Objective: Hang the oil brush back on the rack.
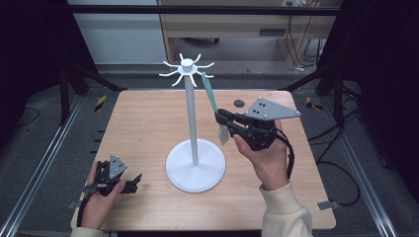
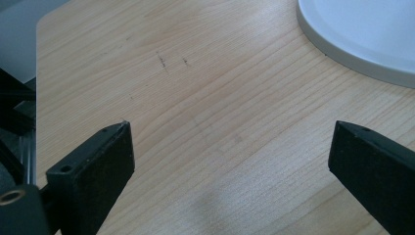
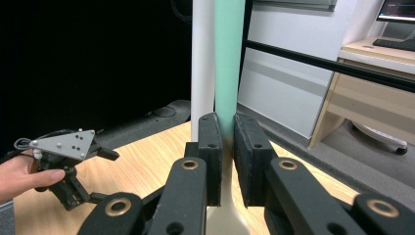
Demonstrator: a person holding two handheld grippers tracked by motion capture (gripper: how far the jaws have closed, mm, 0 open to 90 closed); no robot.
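On a wooden table (image 1: pixel 148 123), the right gripper (image 1: pixel 221 118) clamps a teal-handled utensil (image 1: pixel 209 94) hanging from the white rack (image 1: pixel 192 118), right of its pole; it looks light and stiff, best gripped mid-handle. The left gripper (image 1: pixel 133 180) rests open, near left.

table (image 1: pixel 148 123): light wood | on it: white stand (image 1: pixel 195 170); small dark disc (image 1: pixel 239 103), perhaps a cap

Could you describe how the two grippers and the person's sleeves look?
Both grippers, left gripper and right gripper, are black with flat rectangular jaws, brass-coloured pivot rivets, and a grey triangular plate dotted with holes. A black cable trails from the right one. Sleeves are cream.
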